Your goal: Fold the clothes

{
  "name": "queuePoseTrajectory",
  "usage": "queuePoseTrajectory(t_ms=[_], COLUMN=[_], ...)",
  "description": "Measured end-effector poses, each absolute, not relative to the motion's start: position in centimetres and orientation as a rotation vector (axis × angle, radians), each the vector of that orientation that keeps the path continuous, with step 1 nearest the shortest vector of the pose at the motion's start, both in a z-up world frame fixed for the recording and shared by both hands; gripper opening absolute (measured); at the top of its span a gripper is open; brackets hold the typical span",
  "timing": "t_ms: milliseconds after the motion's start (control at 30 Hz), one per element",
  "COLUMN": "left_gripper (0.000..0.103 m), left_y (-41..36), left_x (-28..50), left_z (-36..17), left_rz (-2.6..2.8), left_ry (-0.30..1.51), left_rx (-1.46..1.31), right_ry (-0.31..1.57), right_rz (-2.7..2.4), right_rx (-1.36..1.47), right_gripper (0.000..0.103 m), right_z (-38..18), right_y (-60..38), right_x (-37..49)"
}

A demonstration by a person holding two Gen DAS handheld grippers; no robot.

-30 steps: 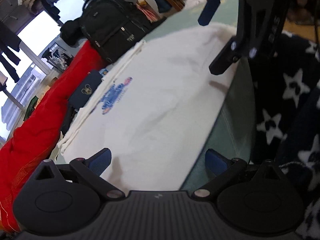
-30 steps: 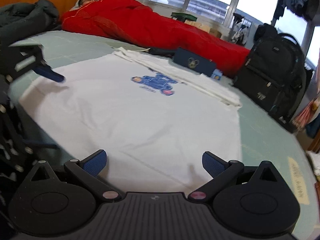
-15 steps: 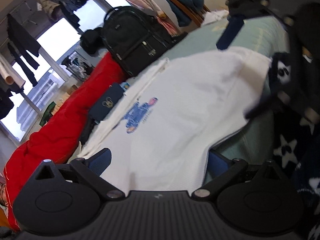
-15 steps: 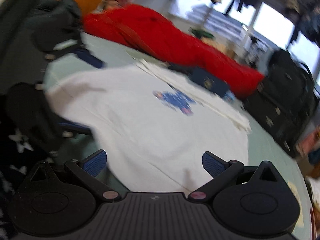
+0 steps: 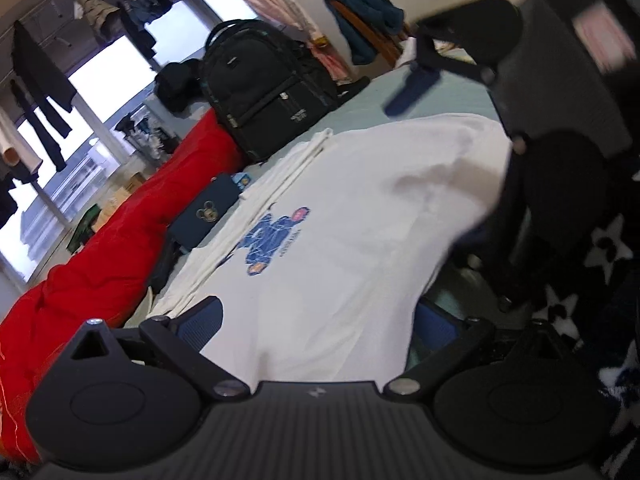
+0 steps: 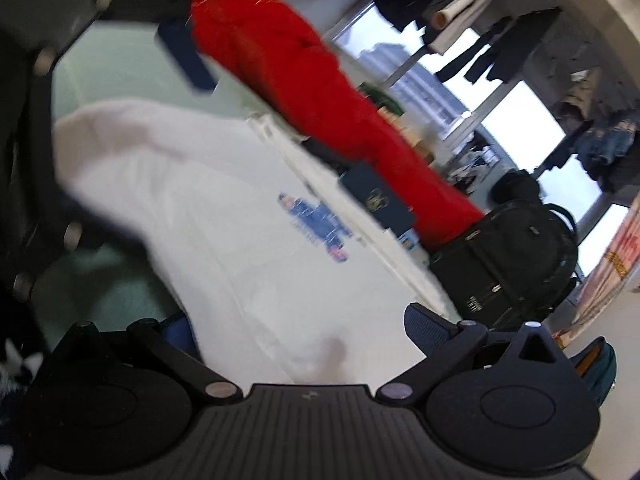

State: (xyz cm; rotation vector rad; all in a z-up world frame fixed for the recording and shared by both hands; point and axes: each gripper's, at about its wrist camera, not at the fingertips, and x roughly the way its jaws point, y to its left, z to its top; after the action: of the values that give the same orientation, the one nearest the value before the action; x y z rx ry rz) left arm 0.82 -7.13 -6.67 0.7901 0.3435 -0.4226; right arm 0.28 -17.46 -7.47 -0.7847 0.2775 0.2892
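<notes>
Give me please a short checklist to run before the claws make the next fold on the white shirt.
1. Is the left claw open, with the white shirt between its fingers: ok.
2. Is the right claw open over the shirt: ok.
3. Is the shirt edge firmly gripped: cannot tell.
4. Does the shirt lie print up: ok.
5. Is the far edge free: cannot tell; the dark blue case and the black backpack sit close beside it.
6. Is the right wrist view sharp: not ok, blurred.

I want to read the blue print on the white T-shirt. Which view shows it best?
The left wrist view: the blue cartoon print on the white T-shirt is sharp. In the right wrist view it is motion-blurred and smaller.
</notes>
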Motion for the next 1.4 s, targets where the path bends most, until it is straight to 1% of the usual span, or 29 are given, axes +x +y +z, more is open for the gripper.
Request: queuePoseTrajectory(t_ms=[233,433,567,800,933,1400], left_gripper=[0.101,0.101,0.101,0.101,0.101,0.101], left_y=[-8.4,-7.3,-6.4,-6.0,-6.6,-5.1], left_x=[2.2,2.4,2.4,2.6,2.7,3.2], left_z=[-8.2,-7.6,-8.1,-8.6,-8.6,-8.3], left_rz=[-0.339,-0.305,-0.284,-0.257,-0.237,-0.184], left_ry=[0.306,0.296,0.313,0.335,0.312,0.325], left_rx=[0.842,0.795,0.812,0.800,0.827,0.850], right_ry=[0.276,0.311,0.295,0.330,0.321,0.309], right_rz=[0.286,0.249,0.171,0.086,0.065,0.045], right_rx=[-0.732,-0.806,-0.864,-0.849,-0.849,-0.865], right_gripper=[0.103,0.103,0.103,0.103,0.103,0.103], right_z=[-6.6,-8.5,-9.3,-9.1,-8.8,-8.9], right_y=[-18.3,-18.6,-19.8,-22.2,-21.8,-23.2], right_x=[0.4,1.2,1.5,2.5,3.2,3.7])
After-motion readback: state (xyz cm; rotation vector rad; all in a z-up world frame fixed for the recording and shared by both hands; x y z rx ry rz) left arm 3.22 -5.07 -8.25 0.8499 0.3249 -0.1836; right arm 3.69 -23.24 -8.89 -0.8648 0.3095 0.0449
